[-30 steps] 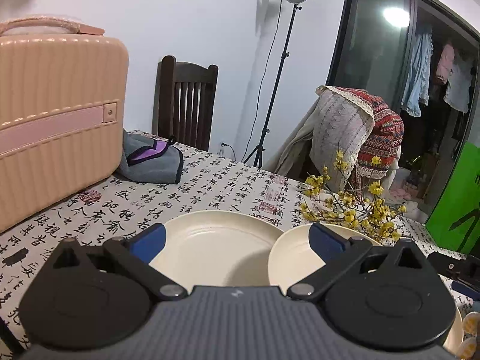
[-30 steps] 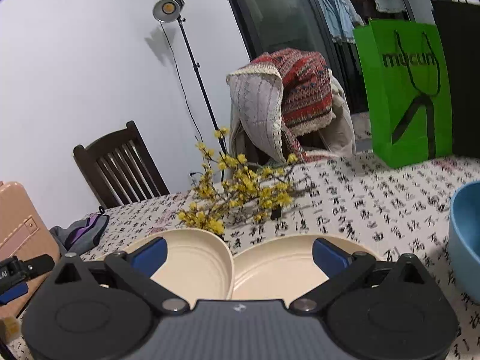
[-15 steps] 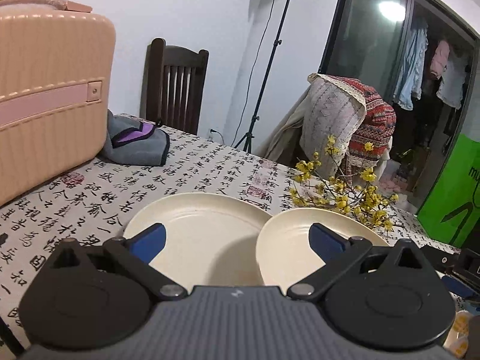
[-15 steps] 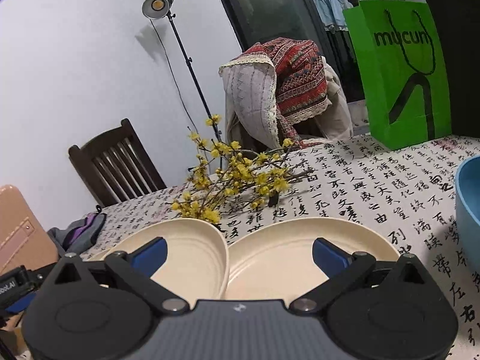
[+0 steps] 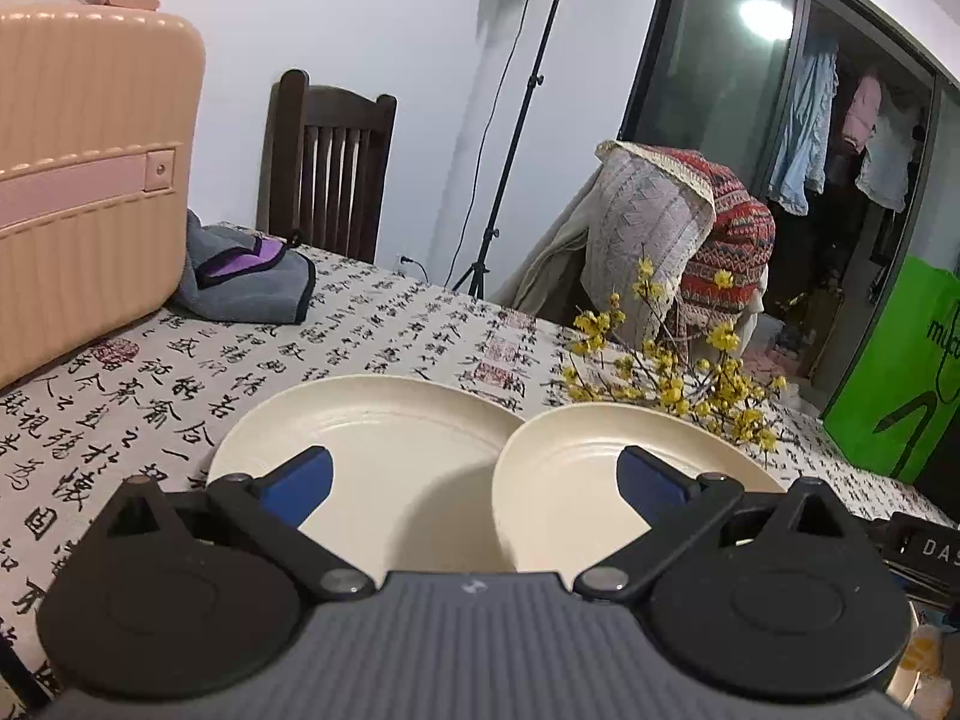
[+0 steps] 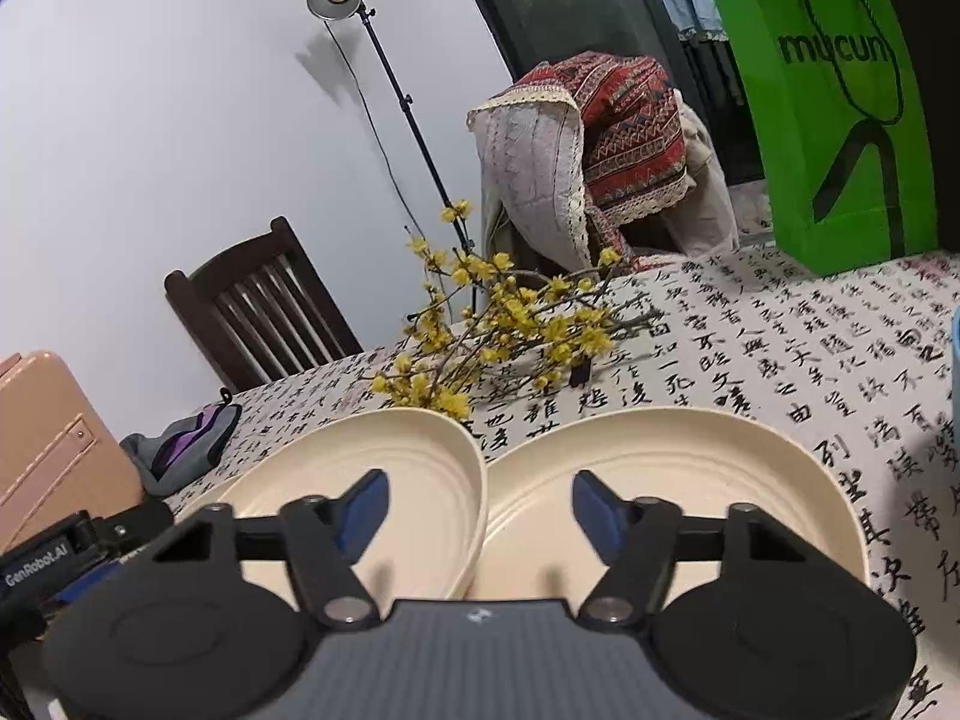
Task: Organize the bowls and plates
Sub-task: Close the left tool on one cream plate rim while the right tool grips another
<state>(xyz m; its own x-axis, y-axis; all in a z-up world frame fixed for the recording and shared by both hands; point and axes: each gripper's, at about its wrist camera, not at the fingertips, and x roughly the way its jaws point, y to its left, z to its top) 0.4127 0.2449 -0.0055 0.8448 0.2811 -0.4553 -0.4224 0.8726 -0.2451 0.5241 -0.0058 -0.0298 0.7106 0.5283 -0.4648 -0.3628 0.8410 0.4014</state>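
Cream plates lie side by side on the calligraphy-print tablecloth. In the left wrist view a left plate (image 5: 372,432) is overlapped by a middle plate (image 5: 576,468). My left gripper (image 5: 474,474) hangs open over where they meet, nothing between its pads. In the right wrist view that middle plate (image 6: 390,480) leans its rim on a right plate (image 6: 678,480). My right gripper (image 6: 480,501) is closing above that overlap. The rims sit in its gap, and the pads touch nothing. A blue bowl (image 6: 956,342) shows as a sliver at the right edge.
A peach suitcase (image 5: 78,180) and a grey-purple pouch (image 5: 246,282) sit at the left. Yellow flower branches (image 6: 498,330) lie just behind the plates. A green bag (image 6: 840,120) stands at the far right; chairs and a lamp stand (image 5: 510,138) lie beyond the table.
The right gripper's jaws have narrowed from wide to about half. Both views have tipped slightly toward the plates. The blue bowl has slid nearly out of the right view.
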